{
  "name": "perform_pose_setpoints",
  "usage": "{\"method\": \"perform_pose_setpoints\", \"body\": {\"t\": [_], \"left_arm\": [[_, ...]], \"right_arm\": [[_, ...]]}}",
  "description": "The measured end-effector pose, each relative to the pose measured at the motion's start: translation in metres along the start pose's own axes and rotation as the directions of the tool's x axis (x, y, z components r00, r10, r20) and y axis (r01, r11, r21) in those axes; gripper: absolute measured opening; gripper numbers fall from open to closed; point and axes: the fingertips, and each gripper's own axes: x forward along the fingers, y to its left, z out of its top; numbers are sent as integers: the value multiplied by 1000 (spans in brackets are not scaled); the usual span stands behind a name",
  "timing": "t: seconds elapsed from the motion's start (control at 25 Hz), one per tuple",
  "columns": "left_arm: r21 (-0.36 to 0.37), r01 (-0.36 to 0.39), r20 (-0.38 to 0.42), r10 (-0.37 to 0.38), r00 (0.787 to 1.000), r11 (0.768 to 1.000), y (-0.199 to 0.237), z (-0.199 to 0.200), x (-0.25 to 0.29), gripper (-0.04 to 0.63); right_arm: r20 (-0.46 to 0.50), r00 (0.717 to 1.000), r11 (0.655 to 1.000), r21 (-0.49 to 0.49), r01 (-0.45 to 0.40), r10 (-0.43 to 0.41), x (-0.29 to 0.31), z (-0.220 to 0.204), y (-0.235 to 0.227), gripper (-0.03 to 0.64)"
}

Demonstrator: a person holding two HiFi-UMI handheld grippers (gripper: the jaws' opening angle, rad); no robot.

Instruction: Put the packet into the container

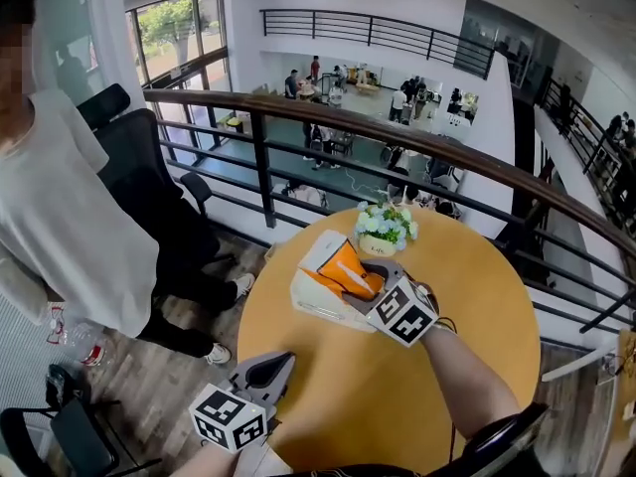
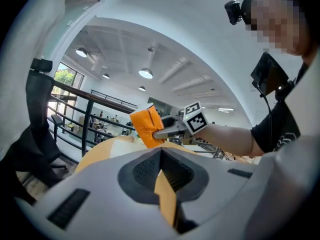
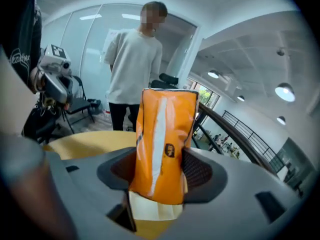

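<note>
An orange packet [image 1: 350, 271] stands upright between the jaws of my right gripper [image 1: 370, 288], which is shut on it, just over a white container [image 1: 310, 308] on the round wooden table [image 1: 467, 296]. The right gripper view shows the packet [image 3: 162, 144] filling the jaws of the right gripper [image 3: 160, 176], with the container's white edge [image 3: 150, 210] below. My left gripper [image 1: 266, 374] rests shut and empty near the table's front left edge, apart from the container. From the left gripper [image 2: 162, 173] I see the packet [image 2: 146, 126] across the table.
A small pot of white flowers [image 1: 384, 229] stands right behind the container. A person in a white shirt [image 1: 60, 207] and a black office chair [image 1: 149, 167] are left of the table. A dark railing [image 1: 397, 142] runs behind it.
</note>
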Motion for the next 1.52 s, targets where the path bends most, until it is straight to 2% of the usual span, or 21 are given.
{"method": "perform_pose_setpoints", "body": {"t": [0.12, 0.28, 0.4, 0.56, 0.8, 1.04, 1.28, 1.52], "left_arm": [[0, -9, 5, 9, 1000, 1000, -3, -1, -3, 6], [-22, -27, -8, 26, 1000, 999, 0, -6, -3, 6], [-37, -38, -6, 38, 999, 999, 7, -12, -5, 6], [-64, -58, -21, 57, 998, 996, 14, -26, -11, 6], [-67, -72, -29, 70, 997, 995, 18, -31, -17, 6], [-89, -103, -18, 102, 995, 991, 28, -35, -26, 6], [-97, -120, -29, 118, 993, 988, 33, -40, -30, 6], [-104, -116, -33, 113, 993, 988, 33, -43, -29, 6]], "right_arm": [[-114, 992, 996, -58, -60, 54, 20, -19, 1, 270], [-233, 961, 982, -77, -171, 149, 41, -40, 1, 270], [-308, 927, 965, -86, -250, 212, 61, -45, 9, 270], [-431, 866, 933, -128, -337, 254, 87, -59, 24, 270], [-536, 803, 912, -138, -387, 260, 106, -83, 34, 272], [-592, 764, 922, -86, -377, 257, 111, -98, 35, 272], [-537, 811, 927, -131, -352, 233, 117, -89, 30, 289], [-465, 866, 950, -146, -277, 181, 110, -71, 14, 290]]}}
